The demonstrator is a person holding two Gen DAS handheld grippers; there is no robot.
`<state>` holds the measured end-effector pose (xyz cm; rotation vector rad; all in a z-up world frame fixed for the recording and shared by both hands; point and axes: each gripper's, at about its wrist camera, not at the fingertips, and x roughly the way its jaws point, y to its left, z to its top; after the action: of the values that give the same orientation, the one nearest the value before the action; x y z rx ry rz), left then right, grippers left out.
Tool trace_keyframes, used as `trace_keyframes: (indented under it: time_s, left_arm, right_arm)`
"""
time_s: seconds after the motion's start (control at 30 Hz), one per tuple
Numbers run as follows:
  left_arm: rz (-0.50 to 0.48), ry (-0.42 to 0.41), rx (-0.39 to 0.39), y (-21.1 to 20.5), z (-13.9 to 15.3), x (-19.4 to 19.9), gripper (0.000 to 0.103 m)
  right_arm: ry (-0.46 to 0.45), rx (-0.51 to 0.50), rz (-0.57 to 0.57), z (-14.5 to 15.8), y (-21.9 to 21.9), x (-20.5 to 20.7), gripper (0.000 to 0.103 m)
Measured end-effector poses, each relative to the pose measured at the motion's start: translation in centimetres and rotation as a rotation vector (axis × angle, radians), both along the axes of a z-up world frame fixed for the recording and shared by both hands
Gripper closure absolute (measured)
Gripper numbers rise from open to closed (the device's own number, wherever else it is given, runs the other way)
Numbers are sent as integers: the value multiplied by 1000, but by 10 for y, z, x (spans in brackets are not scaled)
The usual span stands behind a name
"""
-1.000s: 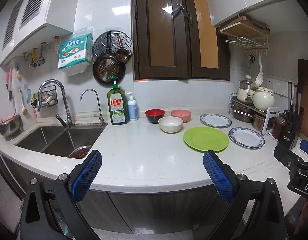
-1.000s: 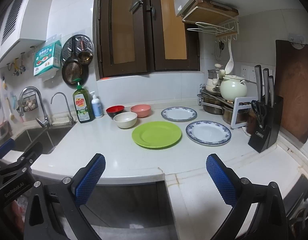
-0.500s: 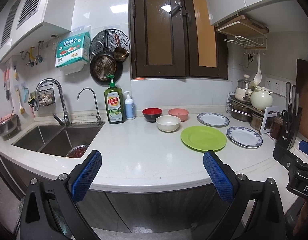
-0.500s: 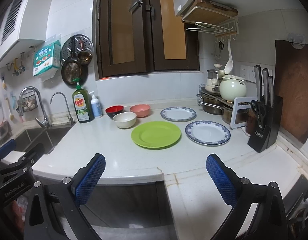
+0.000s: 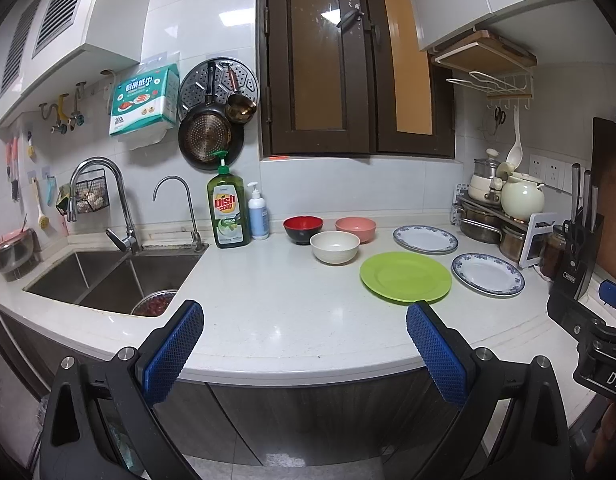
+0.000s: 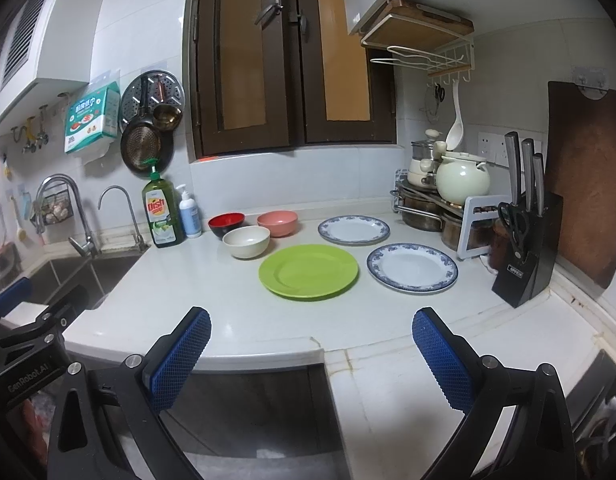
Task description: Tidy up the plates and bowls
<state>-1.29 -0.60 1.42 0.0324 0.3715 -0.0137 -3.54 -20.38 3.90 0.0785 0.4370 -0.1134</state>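
Both grippers, left [image 5: 304,340] and right [image 6: 311,346], wide open, empty, short of counter [image 6: 244,320]; advisable: low approach to green plate [image 6: 308,272] rim, clear of white bowl [image 6: 246,241].

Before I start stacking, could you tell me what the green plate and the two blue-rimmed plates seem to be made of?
Green plate: probably plastic or melamine; flat uniform colour, dull sheen. Blue-rimmed plates: likely glazed ceramic; glossy white centres, printed blue borders.

We saw a green dish soap bottle [image 5: 228,211] just beside a white pump bottle [image 5: 258,216] near the sink [image 5: 108,276], and a knife block [image 6: 525,256] on the counter [image 6: 268,320] against the right wall.
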Motion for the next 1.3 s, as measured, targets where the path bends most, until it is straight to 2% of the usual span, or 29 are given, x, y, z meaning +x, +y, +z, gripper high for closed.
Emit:
trace_keyframes:
  time_s: [0.9,1.3]
  left_arm:
    - [-19,2,0,-6,-2,8,0]
    - [-43,51,12,-9,-9,37,0]
  right_arm:
    - [4,0,-11,-1,-4,2,1]
    - [46,24,-35,-12,-6,18,1]
